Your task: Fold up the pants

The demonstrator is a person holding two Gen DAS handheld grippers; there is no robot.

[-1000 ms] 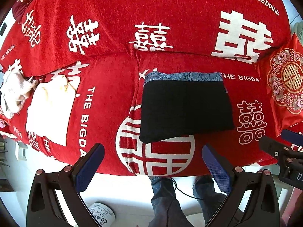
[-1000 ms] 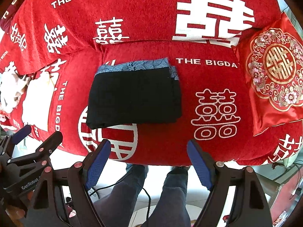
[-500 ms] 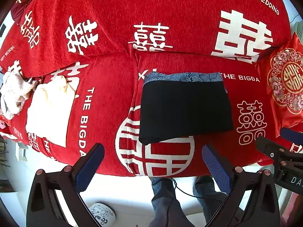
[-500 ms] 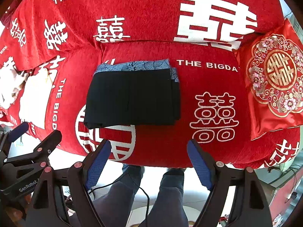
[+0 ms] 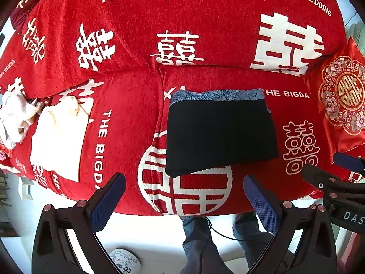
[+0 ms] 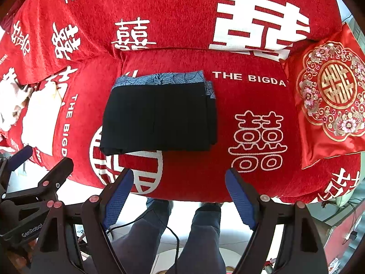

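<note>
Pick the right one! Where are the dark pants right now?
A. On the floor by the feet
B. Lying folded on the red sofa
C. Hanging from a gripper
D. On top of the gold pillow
B: the pants lie as a flat folded rectangle on the sofa, and both grippers sit open and empty in front of it.

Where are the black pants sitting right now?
The black pants lie folded flat on the red sofa cover, mid-frame in both wrist views, over the round white emblem. The embroidered red cushion is to their right, the cream garment to their left.
</note>
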